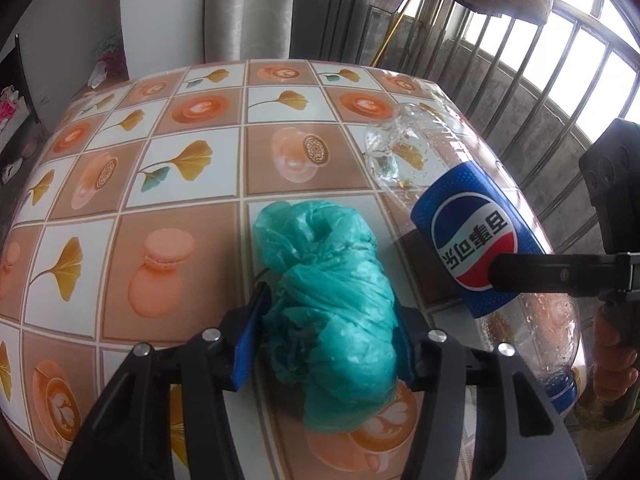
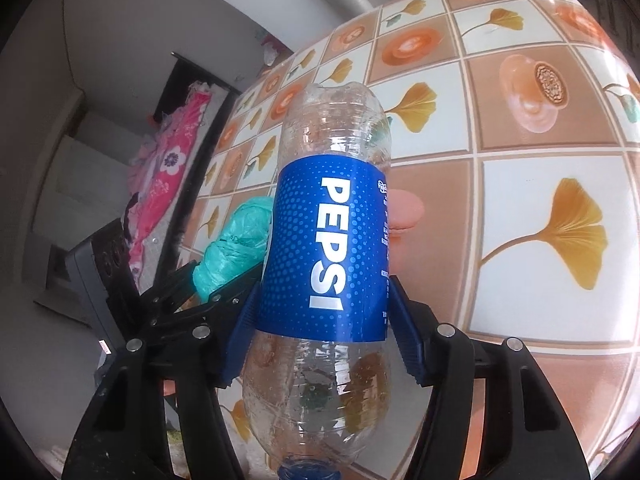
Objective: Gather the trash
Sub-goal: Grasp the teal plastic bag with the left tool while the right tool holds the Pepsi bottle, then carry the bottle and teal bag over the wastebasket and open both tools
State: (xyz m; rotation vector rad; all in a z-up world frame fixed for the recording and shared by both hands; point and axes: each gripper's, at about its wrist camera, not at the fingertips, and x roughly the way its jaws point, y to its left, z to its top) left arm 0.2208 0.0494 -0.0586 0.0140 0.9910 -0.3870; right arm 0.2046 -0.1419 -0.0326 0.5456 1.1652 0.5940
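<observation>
A crumpled teal plastic bag (image 1: pixel 332 296) lies on the tiled-pattern tablecloth (image 1: pixel 160 200), and my left gripper (image 1: pixel 330 320) is shut on it, blue pads pressing both sides. An empty clear Pepsi bottle (image 2: pixel 324 240) with a blue label sits in my right gripper (image 2: pixel 324 292), which is shut on the label, cap end toward the camera. In the left wrist view the bottle (image 1: pixel 472 240) hangs tilted at the table's right edge, base up, with one right finger (image 1: pixel 560 276) across its label. The bag (image 2: pixel 232 248) and the left gripper's fingers (image 2: pixel 180 292) show left of the bottle.
A metal window railing (image 1: pixel 560 80) runs behind the table's right edge and a curtain (image 1: pixel 240 8) hangs at the back. A hand (image 1: pixel 612 352) holds the right gripper's handle. Pink fabric (image 2: pixel 168 184) lies beyond the table's far left side.
</observation>
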